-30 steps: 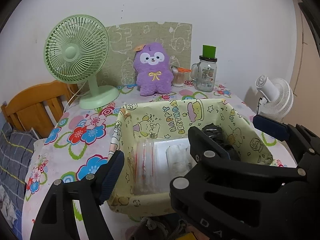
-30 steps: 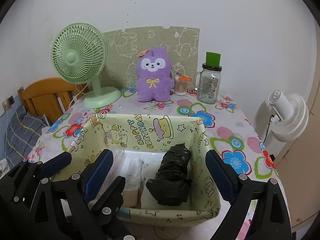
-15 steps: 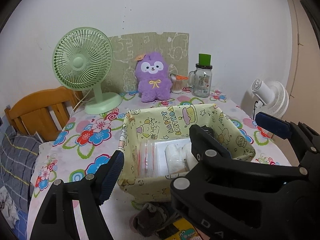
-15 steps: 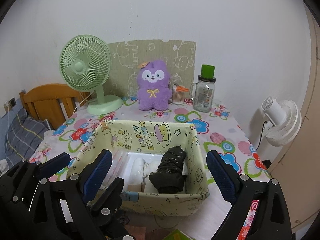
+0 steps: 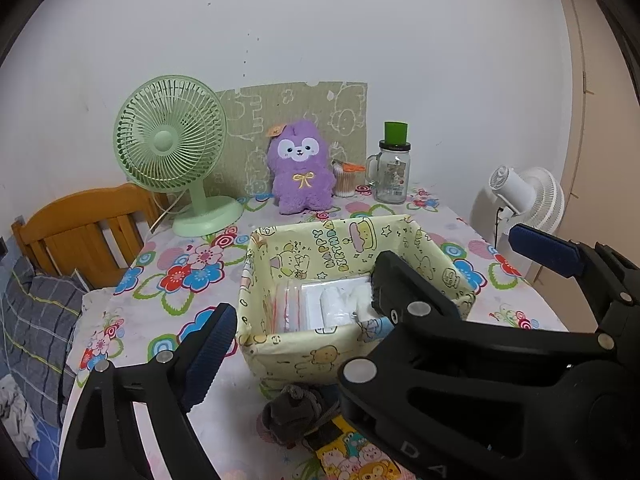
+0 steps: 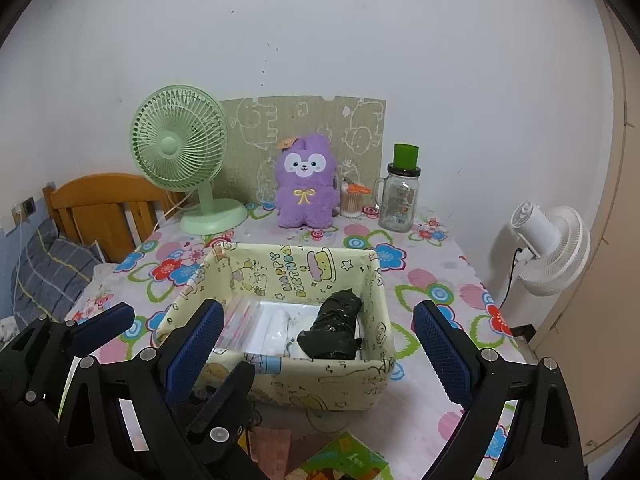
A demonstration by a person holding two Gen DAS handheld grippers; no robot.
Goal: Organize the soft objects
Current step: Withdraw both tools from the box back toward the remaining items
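A pale yellow cartoon-print fabric box (image 5: 320, 348) (image 6: 320, 384) stands mid-table. It holds a clear zip bag (image 6: 240, 320), white soft items (image 5: 340, 300) and a black wrapped bundle (image 6: 334, 330). In front of the box lie a grey soft item (image 5: 296, 412) and a yellow cartoon-print strap (image 5: 352, 456). My left gripper (image 5: 378, 302) hovers short of the box, its jaws opening with nothing pressed between them. My right gripper (image 6: 318, 348) stands open beside it, also short of the box and empty. A purple plush (image 6: 306, 184) sits upright at the back.
At the back stand a green desk fan (image 5: 172, 152), a glass jar with a green lid (image 5: 394, 172) and a cotton-swab cup (image 6: 352, 200). A white fan (image 6: 552, 248) stands off the table's right edge, a wooden chair (image 5: 84, 232) at its left. A green booklet (image 6: 348, 460) lies near me.
Both grippers have drawn back and up from the box, which now looks smaller and farther off. The grey item and yellow strap have come into view. The left jaws stand wider.
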